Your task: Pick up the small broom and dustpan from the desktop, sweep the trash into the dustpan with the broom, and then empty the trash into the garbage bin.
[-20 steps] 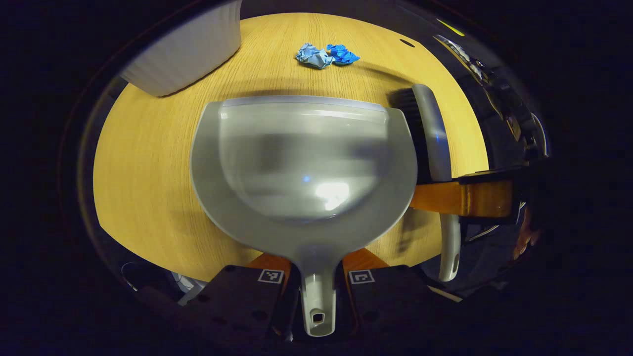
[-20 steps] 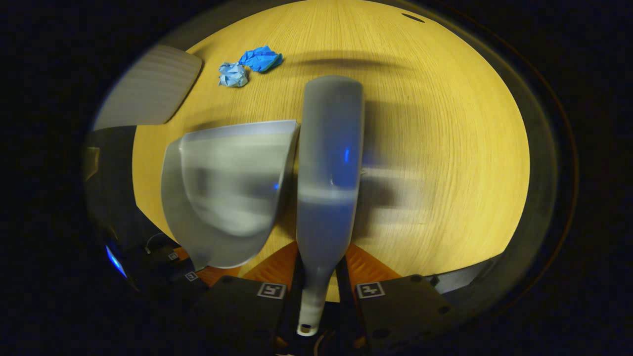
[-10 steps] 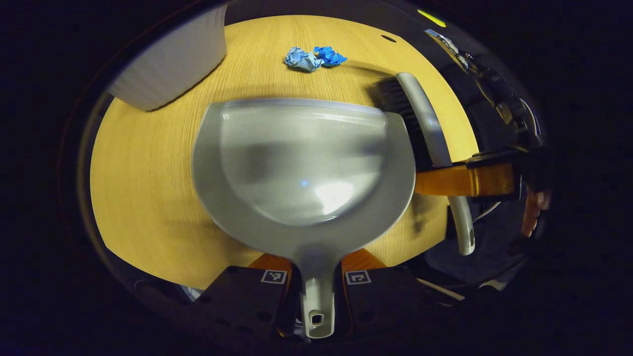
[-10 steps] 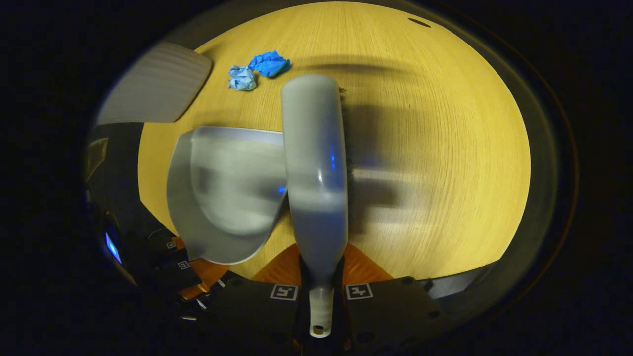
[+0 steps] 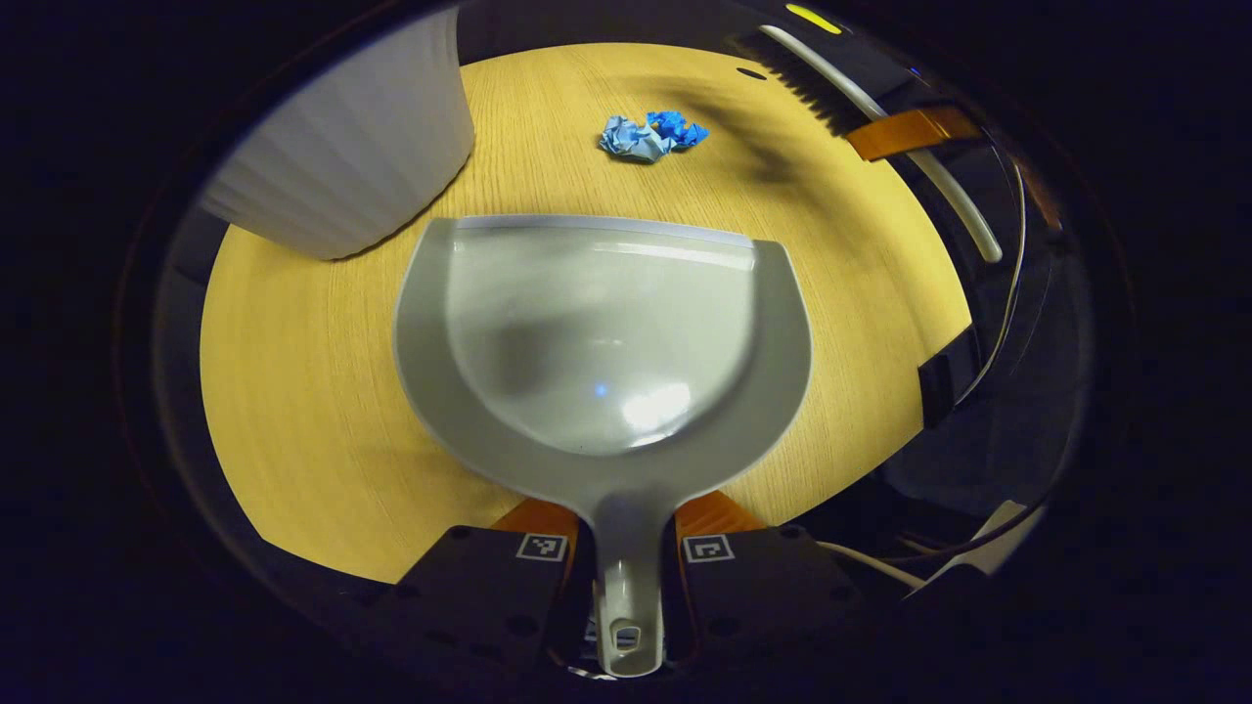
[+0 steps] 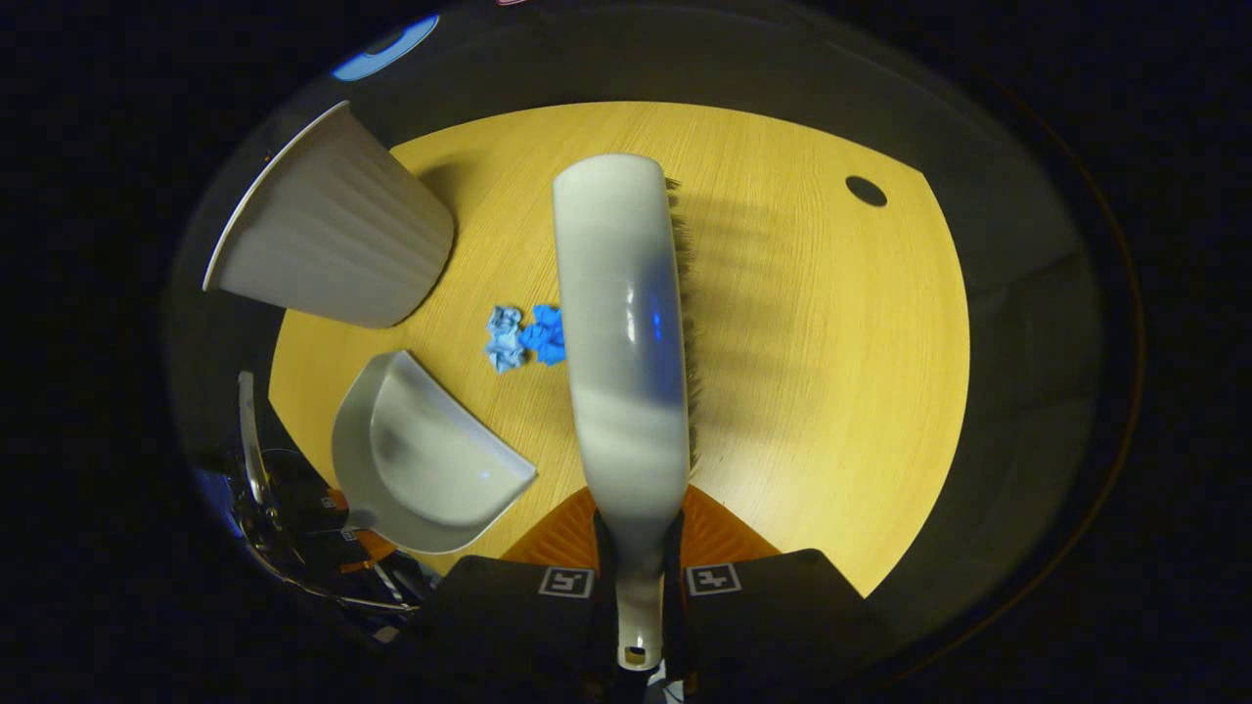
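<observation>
Broom and dustpan both gripped, trash lying loose on the desk between them.

Left gripper clenched on the dustpan handle, pan mouth facing two crumpled blue paper balls a little farther off; right gripper clenched on the broom handle, brush head raised just right of the same trash, bristles turned right. Bare wooden desk between pan lip and trash, nothing in the way. Pale ribbed bin at far left, near the trash; inside hidden. Dustpan holding nothing.
</observation>
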